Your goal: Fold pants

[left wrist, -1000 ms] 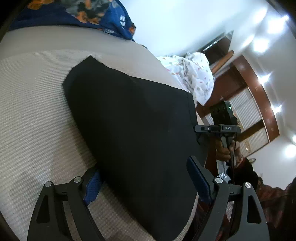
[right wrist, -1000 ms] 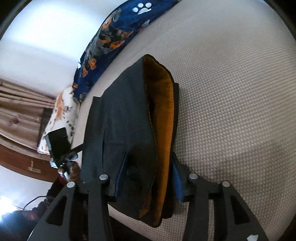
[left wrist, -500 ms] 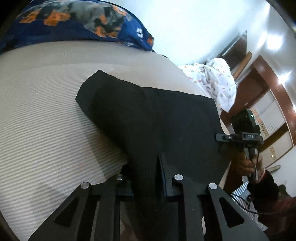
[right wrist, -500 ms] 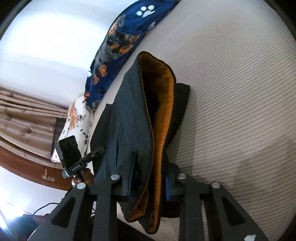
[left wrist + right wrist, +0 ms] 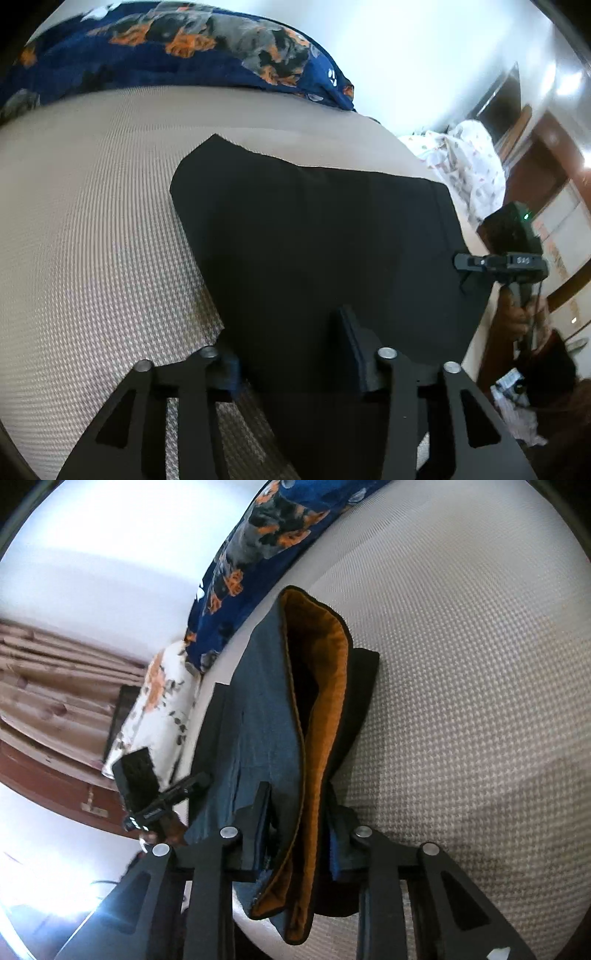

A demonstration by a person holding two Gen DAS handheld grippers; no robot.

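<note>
Dark pants (image 5: 314, 236) lie folded on a beige textured bed (image 5: 92, 240). In the left wrist view my left gripper (image 5: 291, 350) is shut on the near edge of the pants, the cloth bunched between its fingers. In the right wrist view the pants (image 5: 266, 716) show a blue-grey outer face and an orange lining (image 5: 328, 686) at the waistband end. My right gripper (image 5: 295, 830) is shut on that waistband end near the bed's edge. Each gripper shows in the other's view, the right one (image 5: 506, 262) and the left one (image 5: 155, 801).
A blue patterned blanket (image 5: 166, 48) lies along the far side of the bed. A white floral pillow (image 5: 465, 158) sits at the far corner. Wooden furniture (image 5: 535, 177) and a white wall stand beyond the bed.
Both grippers closed on the pants' ends: the left was open a second ago and is now clamped on cloth. The right narrowed onto the waistband. Both views shifted slightly over the bed.
</note>
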